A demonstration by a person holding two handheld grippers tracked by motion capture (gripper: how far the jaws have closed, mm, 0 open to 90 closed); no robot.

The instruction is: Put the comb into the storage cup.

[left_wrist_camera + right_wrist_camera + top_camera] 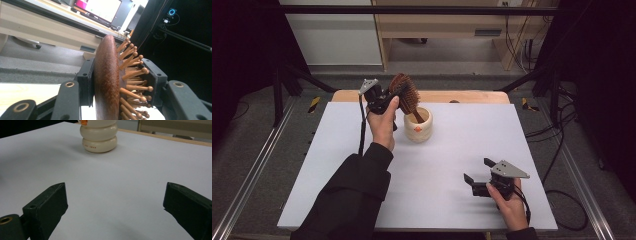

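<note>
Nearest us, toward the white surface's (337, 165) front right corner, we see the right gripper (476, 176) resting low with its jaws spread wide and nothing between them. Farther on, toward the back edge near its middle, the left gripper (398, 93) clamps the wooden hairbrush (406, 93) by its head, handle down inside the cream cup (418, 126).

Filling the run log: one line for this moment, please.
left gripper: shut on brown wooden hairbrush, handle in ribbed cream holder | right gripper: open, low over white table
</note>
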